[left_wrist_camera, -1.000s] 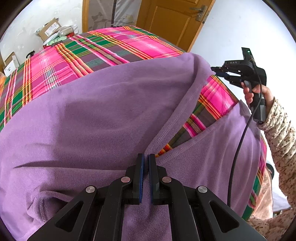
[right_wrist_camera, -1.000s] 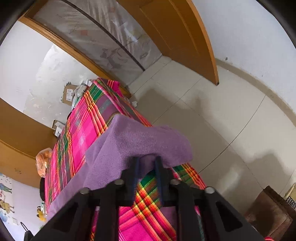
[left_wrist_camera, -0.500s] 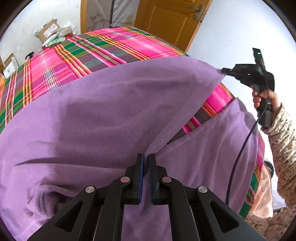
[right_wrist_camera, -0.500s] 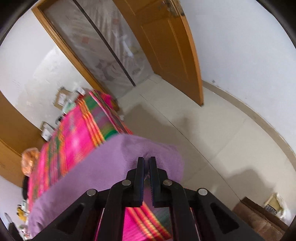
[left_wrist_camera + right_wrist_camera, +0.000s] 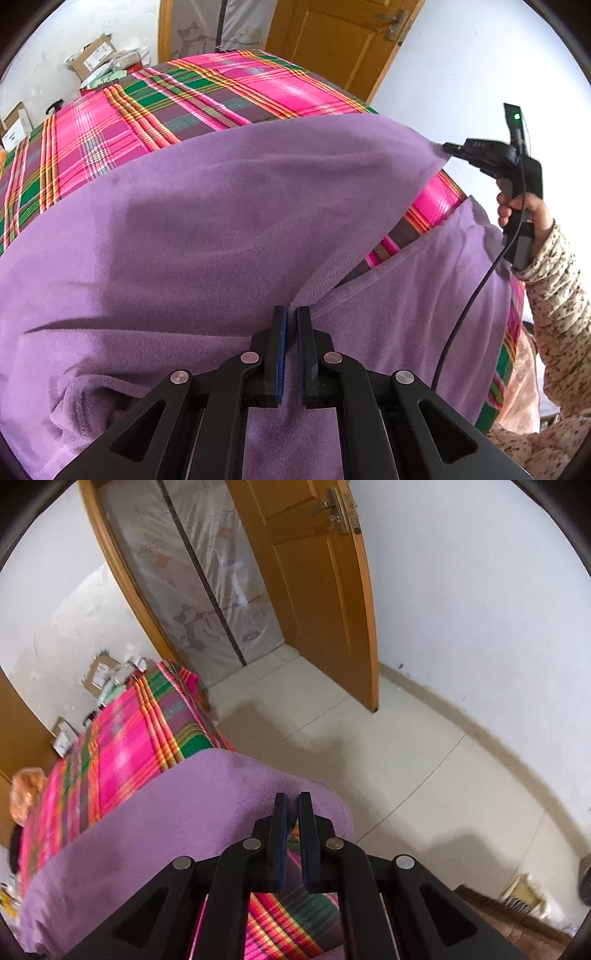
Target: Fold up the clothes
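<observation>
Since the earlier frames, the right gripper (image 5: 448, 148) has closed on a corner of the soft purple fleece garment (image 5: 229, 221) and drawn it up and out toward the right edge of the left wrist view, so the cloth that sagged a second ago now stretches taut between the two tools. Its jaws stand pressed together on the fleece edge, seen at lower centre of the right wrist view (image 5: 291, 812).

That garment lies across the pink, green and orange plaid bedsheet (image 5: 207, 92), filling the middle and lower part of the left wrist view, with a second flap hanging at the lower right. At bottom centre, the left gripper (image 5: 290, 317) pinches the stitched hem where the two flaps meet, its jaws nearly touching with cloth between them.

By my reading the fold is at an early stage: the piece is only lifted and spread, with no flat, finished fold visible. Carrying the raised edge over, laying it down and smoothing it appear still to come.

A hand (image 5: 524, 210) in a speckled beige knit sleeve (image 5: 554, 280) grips the right tool's handle at the right edge, forearm rising from the lower right and the tool pointing left, level with the cloth's top edge. How the left hand is held cannot be seen.
</observation>
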A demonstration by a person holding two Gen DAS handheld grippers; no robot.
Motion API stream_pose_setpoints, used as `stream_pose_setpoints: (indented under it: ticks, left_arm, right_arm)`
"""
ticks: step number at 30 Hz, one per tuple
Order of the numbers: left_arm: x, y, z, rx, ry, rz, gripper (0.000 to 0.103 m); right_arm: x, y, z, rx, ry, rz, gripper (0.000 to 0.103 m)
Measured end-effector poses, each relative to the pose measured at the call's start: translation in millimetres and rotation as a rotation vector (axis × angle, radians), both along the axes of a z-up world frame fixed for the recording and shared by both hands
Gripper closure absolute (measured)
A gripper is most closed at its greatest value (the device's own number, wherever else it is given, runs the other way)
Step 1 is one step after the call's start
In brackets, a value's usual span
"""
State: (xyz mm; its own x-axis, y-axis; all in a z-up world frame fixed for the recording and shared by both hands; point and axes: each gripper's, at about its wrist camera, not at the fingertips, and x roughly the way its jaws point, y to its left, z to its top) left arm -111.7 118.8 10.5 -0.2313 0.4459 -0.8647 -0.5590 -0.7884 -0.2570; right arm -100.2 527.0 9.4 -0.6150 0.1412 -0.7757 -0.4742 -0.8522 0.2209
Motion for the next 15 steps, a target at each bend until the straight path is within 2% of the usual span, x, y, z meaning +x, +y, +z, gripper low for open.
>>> stream_pose_setpoints:
  ticks: [4,5,8,12,15]
  left_arm:
    - [-3.4,-6.6,1.6,0.036,-0.045,0.029,0.092]
    - [-2.1,-10.5,5.2,0.041,-0.038,0.035,0.088]
    - [2.7,-26.2,17.7,0.048,-0.006,0.067,0.086]
    - [1.9,-64.1,32.1,0.074,0.028,0.173,0.085]
    - [3.8,-98.8,34.7,0.094,0.028,0.270,0.085]
  right_arm:
    - [-11.2,-2.7,-13.3,0.018,-0.061,0.000,0.097]
    - [-11.1,-3.1,-14.2,0.020,-0.062,-0.006,0.096]
    - [-10.7,-3.4,-9.4,0.037,-0.074,-0.032,0.095]
    - [-2.8,-2.9,6.1,0.053,-0.059,-0.068,0.094]
    - [5.0,-19.0,23.5,0.062,-0.019,-0.020,0.094]
